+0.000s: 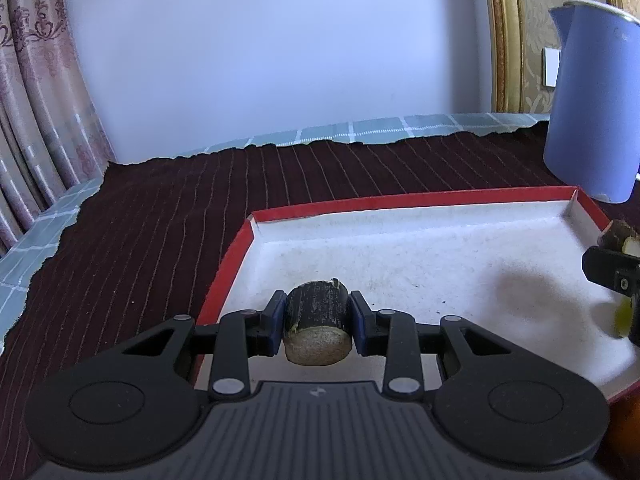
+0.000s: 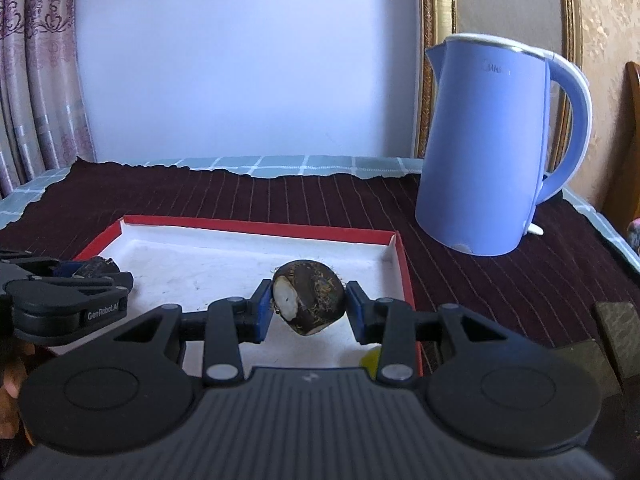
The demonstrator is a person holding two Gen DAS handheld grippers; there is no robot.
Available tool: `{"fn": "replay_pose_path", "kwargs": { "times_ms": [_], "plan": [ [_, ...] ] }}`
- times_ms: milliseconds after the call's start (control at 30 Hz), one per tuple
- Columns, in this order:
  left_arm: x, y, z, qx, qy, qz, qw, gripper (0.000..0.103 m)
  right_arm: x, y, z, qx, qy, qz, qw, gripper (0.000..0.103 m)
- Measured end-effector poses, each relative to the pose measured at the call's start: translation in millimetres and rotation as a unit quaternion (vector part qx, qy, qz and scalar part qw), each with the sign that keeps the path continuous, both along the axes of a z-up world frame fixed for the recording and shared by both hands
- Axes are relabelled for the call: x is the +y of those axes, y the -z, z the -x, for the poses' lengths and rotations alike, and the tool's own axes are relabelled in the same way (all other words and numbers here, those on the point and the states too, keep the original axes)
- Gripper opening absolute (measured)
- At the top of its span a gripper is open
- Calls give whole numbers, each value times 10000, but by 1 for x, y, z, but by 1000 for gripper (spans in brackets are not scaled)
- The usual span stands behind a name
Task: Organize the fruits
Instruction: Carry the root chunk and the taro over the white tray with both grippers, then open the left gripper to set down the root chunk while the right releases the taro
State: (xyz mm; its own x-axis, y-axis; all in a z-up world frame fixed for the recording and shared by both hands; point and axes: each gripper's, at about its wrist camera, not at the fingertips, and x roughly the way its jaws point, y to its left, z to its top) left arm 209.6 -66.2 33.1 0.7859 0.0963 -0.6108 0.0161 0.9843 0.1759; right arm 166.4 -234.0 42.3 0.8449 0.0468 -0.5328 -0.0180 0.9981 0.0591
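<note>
Gripping a dark cylindrical fruit chunk [image 1: 317, 322] in the left claw [image 1: 317, 320], above the red-rimmed white tray [image 1: 400, 201]. Clamping a round brown fruit [image 2: 309, 297] in the right claw [image 2: 309, 307] over that tray, blue kettle [image 2: 486, 148] at two o'clock on the striped worktop [image 2: 500, 280].

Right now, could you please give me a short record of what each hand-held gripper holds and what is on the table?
left hand-held gripper: shut on dark cylindrical piece, over the tray
right hand-held gripper: shut on round dark fruit, over the tray
tray: red rim, white inside
kettle: blue, upright, beyond the tray's right corner
cloth: dark, striped
</note>
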Motion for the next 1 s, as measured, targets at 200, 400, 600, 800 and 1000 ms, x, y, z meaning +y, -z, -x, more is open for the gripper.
{"fn": "replay_pose_path", "kwargs": {
  "times_ms": [200,400,600,800,1000],
  "plan": [
    [1,2,-9,89,-36,28,9999,32,0,3,-10,68,56,4,10000,36],
    [-1,4,-15,126,-36,30,9999,32,-1,7,-18,142,134,-22,9998,36],
    [-6,6,-19,200,-7,62,9998,32,-2,11,-22,177,228,-1,9996,41],
    [-12,4,-17,147,81,33,9999,32,-3,5,-15,49,255,66,9996,50],
    [-12,4,-18,140,74,25,9999,33,-5,2,-3,-60,264,127,9996,64]
  ]
}}
